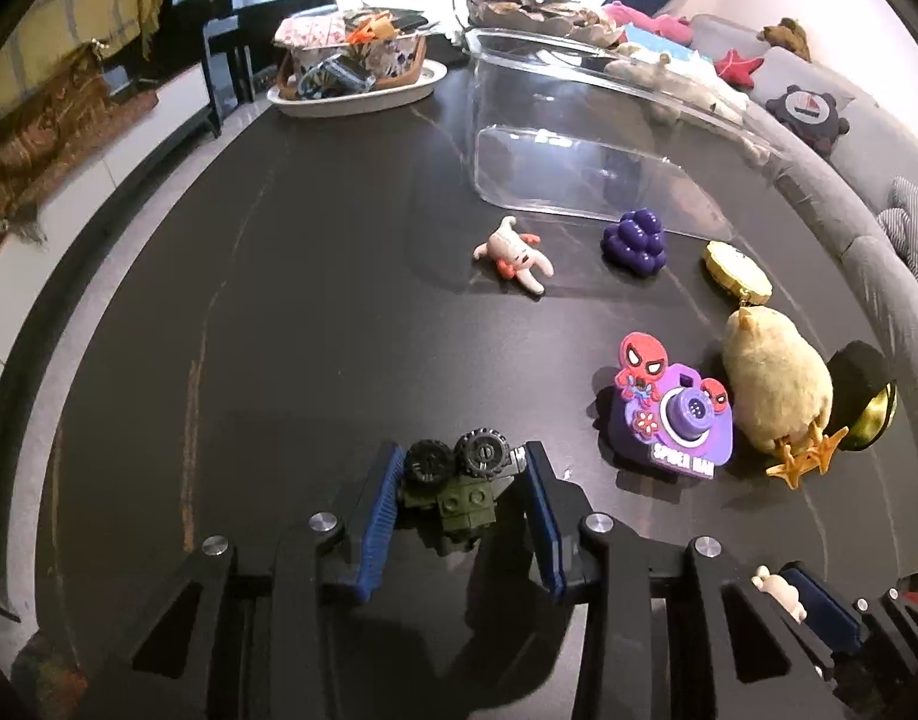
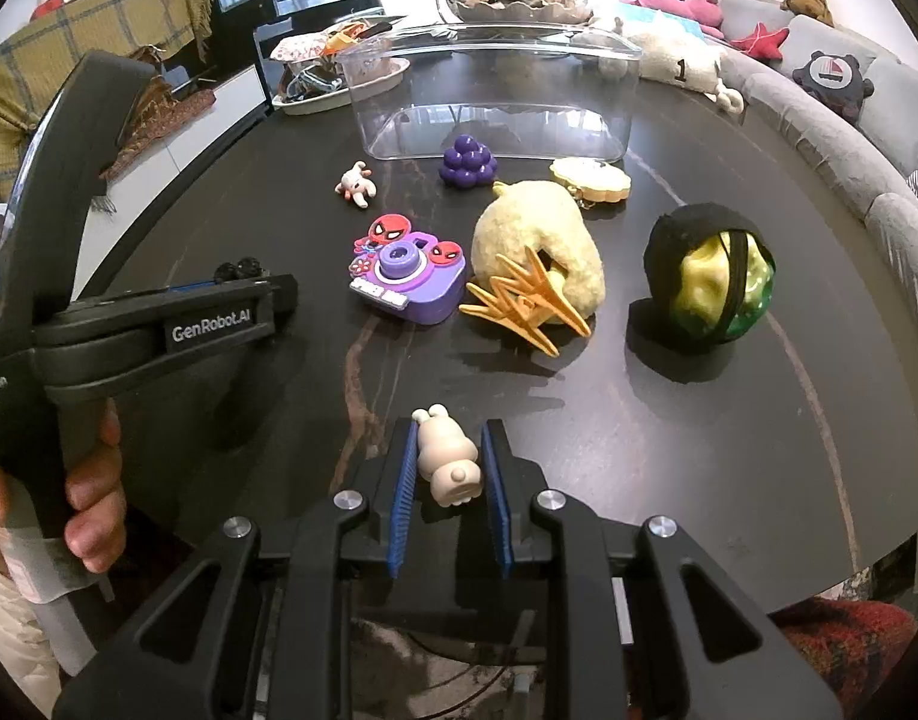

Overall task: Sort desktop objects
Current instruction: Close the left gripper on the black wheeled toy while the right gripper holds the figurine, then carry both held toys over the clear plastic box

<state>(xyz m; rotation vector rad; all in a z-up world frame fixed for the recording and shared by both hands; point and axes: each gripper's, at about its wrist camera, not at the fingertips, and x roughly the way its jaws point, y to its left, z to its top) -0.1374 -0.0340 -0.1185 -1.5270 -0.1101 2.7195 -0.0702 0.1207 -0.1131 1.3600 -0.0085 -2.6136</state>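
1. Left side first: the left gripper (image 1: 462, 480), low centre of its own view, has its blue pads on either side of a green toy truck (image 1: 459, 489), wheels pointing up the frame. The pads look pressed to the truck's flanks, so it reads as clenched on the truck, though whether the truck is off the dark table (image 1: 279, 300) cannot be told.
2. Doing it well here means keeping the squeeze even. The truck is blocky and the tyres are round, so a grip on the body should hold truer than one on the wheels.
3. Moving right, the clear plastic bin (image 1: 579, 138) sits in the upper centre of the left view and looks bare inside; it is the likely home for the toys.
4. Between gripper and bin lie a small pink-and-white figure (image 1: 516, 255), a purple grape toy (image 1: 633, 240) and a purple toy camera (image 1: 669, 414). A carry to the bin should pass above them, not through them.
5. Now the right gripper (image 2: 450, 462), low centre of its view: it is closed around a small cream bunny figure (image 2: 447, 459), ears up the frame.
6. The bunny is smooth and rounded, so it may twist; a steady, level wrist helps.
7. Further right stand a yellow plush chick (image 2: 537, 240), tipped with orange feet forward, and a black-netted ball (image 2: 711, 276), both well clear of the bin.
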